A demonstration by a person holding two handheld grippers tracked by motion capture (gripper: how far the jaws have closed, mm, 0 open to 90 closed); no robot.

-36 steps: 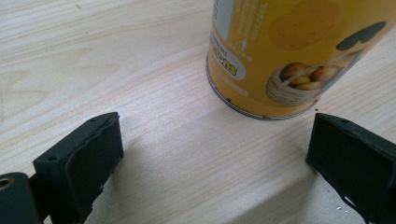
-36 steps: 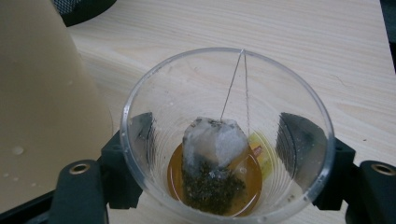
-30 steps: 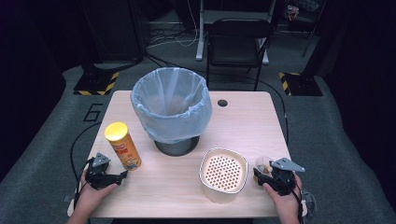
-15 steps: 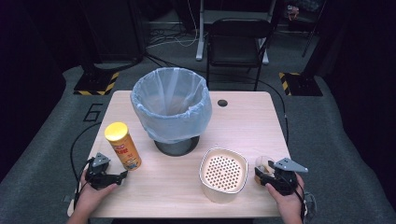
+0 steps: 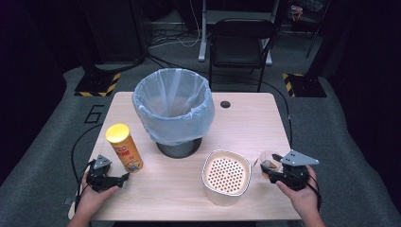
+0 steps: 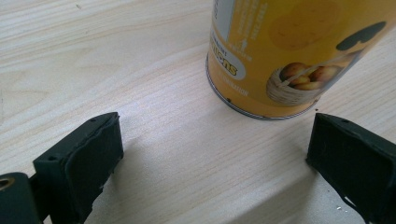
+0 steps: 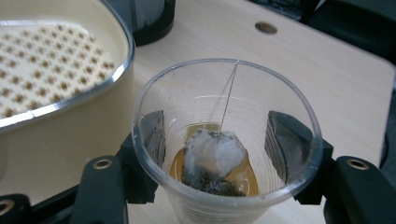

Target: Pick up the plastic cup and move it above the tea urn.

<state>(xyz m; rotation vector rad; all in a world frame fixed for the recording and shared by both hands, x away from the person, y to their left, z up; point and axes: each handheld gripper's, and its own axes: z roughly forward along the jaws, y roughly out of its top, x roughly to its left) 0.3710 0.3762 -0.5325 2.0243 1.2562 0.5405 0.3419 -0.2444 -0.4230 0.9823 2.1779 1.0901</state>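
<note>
My right gripper (image 5: pixel 265 169) (image 7: pixel 217 140) is shut on a clear plastic cup (image 5: pixel 267 163) (image 7: pixel 196 93), its jaws having just been closing on the cup's sides. The cup holds a wet tea bag (image 7: pixel 212 156) in a little amber liquid and hangs just above the table's right front corner. At the left front, my left gripper (image 5: pixel 124 178) (image 6: pixel 215 154) rests open on the table. Its jaws point at a yellow chips can (image 5: pixel 124 146) (image 6: pixel 289 51) that stands upright just beyond them, untouched.
A cream container with a perforated lid (image 5: pixel 226 175) (image 7: pixel 42 60) stands close to the cup's left. A bin lined with a pale bag (image 5: pixel 172 106) occupies the table's middle. A cable hole (image 5: pixel 225 104) lies behind it. A black chair (image 5: pixel 239 42) stands past the far edge.
The right gripper's jaws closed on the cup and the right hand rose a little with it. The left hand and the can stayed put.
</note>
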